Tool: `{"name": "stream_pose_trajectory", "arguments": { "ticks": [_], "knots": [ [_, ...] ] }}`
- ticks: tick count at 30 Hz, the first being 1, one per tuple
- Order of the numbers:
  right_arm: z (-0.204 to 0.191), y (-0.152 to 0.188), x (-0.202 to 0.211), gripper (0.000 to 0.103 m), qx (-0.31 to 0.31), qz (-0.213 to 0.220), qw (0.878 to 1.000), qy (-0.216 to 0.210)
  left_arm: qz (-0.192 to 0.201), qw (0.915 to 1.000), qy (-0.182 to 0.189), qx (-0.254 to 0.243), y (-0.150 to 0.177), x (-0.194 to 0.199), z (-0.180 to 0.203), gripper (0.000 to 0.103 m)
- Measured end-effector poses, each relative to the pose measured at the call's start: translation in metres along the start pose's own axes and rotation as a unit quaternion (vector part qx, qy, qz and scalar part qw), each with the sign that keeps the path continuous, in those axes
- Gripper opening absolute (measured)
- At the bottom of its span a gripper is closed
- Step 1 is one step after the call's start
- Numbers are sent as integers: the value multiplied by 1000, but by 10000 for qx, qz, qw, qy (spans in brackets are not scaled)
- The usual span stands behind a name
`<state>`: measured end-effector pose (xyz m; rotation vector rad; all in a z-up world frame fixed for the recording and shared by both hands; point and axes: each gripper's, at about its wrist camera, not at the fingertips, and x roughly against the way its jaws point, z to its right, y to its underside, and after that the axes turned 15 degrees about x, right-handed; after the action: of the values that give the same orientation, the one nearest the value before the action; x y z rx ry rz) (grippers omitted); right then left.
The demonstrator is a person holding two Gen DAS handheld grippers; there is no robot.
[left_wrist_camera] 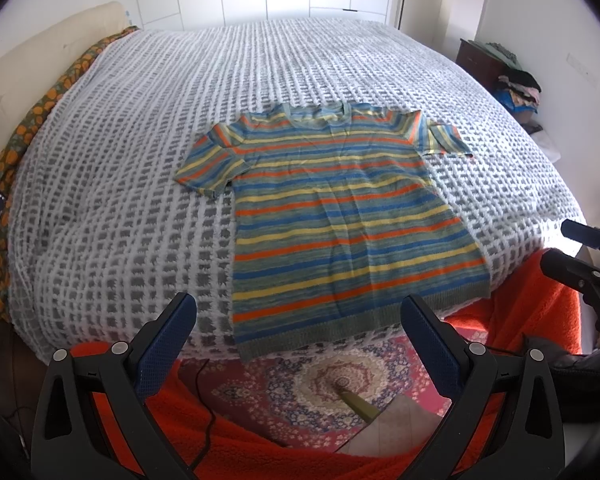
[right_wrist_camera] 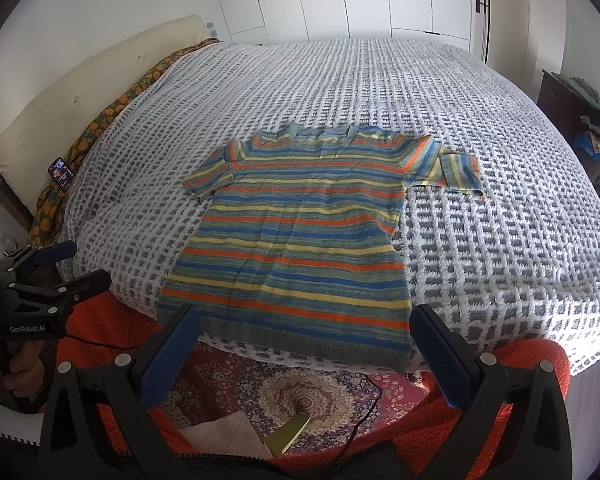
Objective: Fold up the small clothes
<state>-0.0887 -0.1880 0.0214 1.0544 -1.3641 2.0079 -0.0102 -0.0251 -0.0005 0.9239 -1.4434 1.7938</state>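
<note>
A small striped knit T-shirt [left_wrist_camera: 340,216] in blue, orange, yellow and green lies flat on the bed, neck away from me, hem at the near edge. It also shows in the right wrist view [right_wrist_camera: 300,240]. Its right sleeve is partly folded over. My left gripper [left_wrist_camera: 300,316] is open and empty, held just off the bed edge in front of the hem. My right gripper [right_wrist_camera: 306,324] is open and empty, also in front of the hem. Each gripper shows in the other's view: the right one [left_wrist_camera: 568,248] and the left one [right_wrist_camera: 80,264].
The bed carries a white and grey woven bedspread [left_wrist_camera: 140,160]. An orange blanket [left_wrist_camera: 228,432] and a patterned rug [left_wrist_camera: 332,384] lie below the near edge. A phone [right_wrist_camera: 61,172] rests by the cream headboard [right_wrist_camera: 80,92]. A dark nightstand with piled clothes [left_wrist_camera: 512,84] stands at the right.
</note>
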Motion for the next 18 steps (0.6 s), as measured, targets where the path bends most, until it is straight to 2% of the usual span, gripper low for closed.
{"name": "stream_pose_trajectory", "arguments": {
  "ticks": [18],
  "knots": [
    [-9,2,-1,103,120,63,9999,-24,-13,9999,55,94,7,-4,-3,102]
  ]
}}
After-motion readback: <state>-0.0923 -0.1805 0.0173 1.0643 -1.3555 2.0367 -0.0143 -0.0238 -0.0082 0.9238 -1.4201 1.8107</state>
